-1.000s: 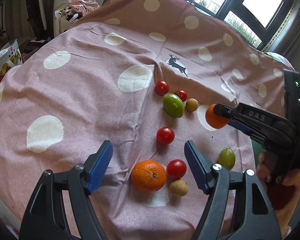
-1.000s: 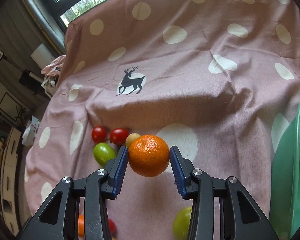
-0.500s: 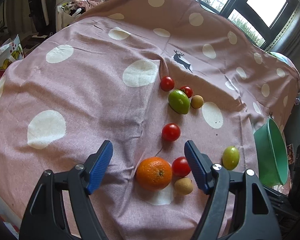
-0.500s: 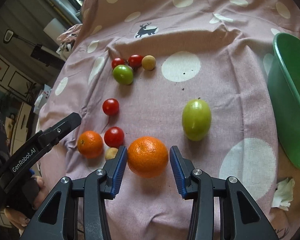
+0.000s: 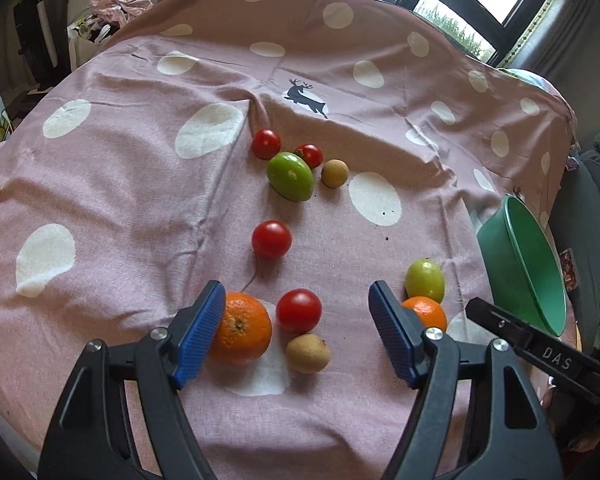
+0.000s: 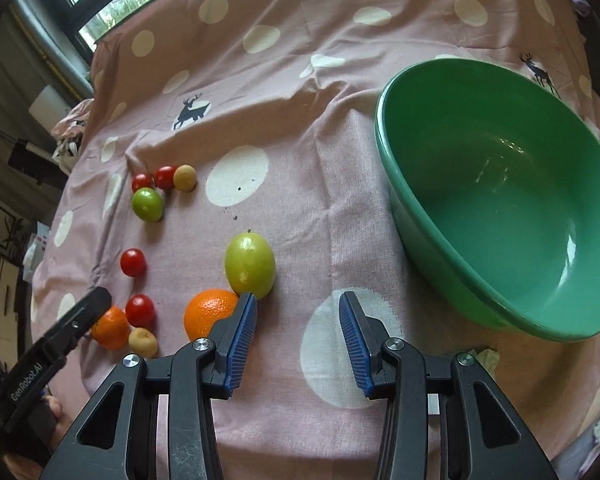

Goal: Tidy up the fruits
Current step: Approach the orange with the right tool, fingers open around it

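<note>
Fruits lie on a pink dotted cloth (image 5: 140,200). My left gripper (image 5: 296,336) is open over an orange (image 5: 242,330), a red tomato (image 5: 299,311) and a small brown fruit (image 5: 308,353). My right gripper (image 6: 296,344) is open and empty; a second orange (image 6: 210,312) lies on the cloth just left of its left finger, touching a green fruit (image 6: 250,266). That orange (image 5: 426,312) and green fruit (image 5: 425,281) also show in the left wrist view. A green bowl (image 6: 500,200) stands empty to the right.
Farther back lie a lone tomato (image 5: 271,239) and a cluster of two tomatoes (image 5: 266,143), a green fruit (image 5: 290,176) and a small brown fruit (image 5: 334,168). The bowl's rim (image 5: 532,264) is near the table's right edge. Crumpled paper (image 6: 484,354) lies by the bowl.
My right gripper carried the orange down, set it on the cloth beside the green fruit and opened. It then shifted right toward the bowl. My left gripper moved slightly forward over the near fruits.
</note>
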`<state>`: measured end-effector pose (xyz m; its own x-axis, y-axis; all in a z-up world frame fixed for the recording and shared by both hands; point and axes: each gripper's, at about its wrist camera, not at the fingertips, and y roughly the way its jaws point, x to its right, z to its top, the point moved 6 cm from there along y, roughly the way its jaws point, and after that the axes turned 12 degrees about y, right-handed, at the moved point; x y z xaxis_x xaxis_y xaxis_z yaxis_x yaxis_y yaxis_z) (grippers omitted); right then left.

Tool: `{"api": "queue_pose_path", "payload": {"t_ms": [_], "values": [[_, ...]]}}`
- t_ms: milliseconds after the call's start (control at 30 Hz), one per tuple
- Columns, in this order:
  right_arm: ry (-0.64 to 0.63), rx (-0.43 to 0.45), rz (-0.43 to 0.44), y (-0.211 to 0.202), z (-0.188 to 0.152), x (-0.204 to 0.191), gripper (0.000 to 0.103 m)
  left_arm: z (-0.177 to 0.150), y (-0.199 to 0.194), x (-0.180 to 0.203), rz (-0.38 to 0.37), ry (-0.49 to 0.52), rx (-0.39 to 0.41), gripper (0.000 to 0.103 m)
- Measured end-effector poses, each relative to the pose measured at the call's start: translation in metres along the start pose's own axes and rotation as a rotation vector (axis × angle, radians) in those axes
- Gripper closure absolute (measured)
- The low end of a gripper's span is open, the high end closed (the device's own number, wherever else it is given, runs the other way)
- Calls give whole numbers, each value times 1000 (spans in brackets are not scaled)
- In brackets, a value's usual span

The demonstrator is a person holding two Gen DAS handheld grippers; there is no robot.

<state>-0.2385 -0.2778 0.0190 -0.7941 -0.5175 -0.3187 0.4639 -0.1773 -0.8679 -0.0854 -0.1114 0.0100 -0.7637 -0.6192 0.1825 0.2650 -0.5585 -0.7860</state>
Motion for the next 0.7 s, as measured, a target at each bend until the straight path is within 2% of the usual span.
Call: {"api": "queue_pose_path", "payload": {"t_ms": [67, 100, 133, 200, 300, 433, 533, 633, 667, 700], "values": [[6, 34, 27, -8, 3, -2, 58, -1, 2, 12, -3, 55, 3, 40], [9, 47, 51, -10, 5, -4, 58, -2, 5, 18, -27, 73, -4, 50], [13, 52, 84, -11, 6, -7, 58, -3, 7, 21, -54, 72, -15, 55], [24, 39, 147, -9, 5, -14, 58, -2, 10, 20, -58, 46, -20, 59], [7, 1, 218, -1, 0, -33, 58, 0, 7, 6, 12, 13, -6, 59], [-44, -1, 288, 4, 2, -68, 65, 2, -5, -22, 11, -91, 25, 59], [-99, -6, 329, 11, 8, -96, 65, 1, -10, -41, 32, -147, 28, 59], [-119, -74, 313, 34, 4, -109, 67, -1, -11, -49, 35, -171, 17, 59], [-123, -61, 308, 36, 5, -111, 77, -1, -12, -50, 29, -178, 18, 59], [-129, -47, 300, 37, 6, -111, 77, 0, -13, -49, 21, -181, 21, 59]]}}
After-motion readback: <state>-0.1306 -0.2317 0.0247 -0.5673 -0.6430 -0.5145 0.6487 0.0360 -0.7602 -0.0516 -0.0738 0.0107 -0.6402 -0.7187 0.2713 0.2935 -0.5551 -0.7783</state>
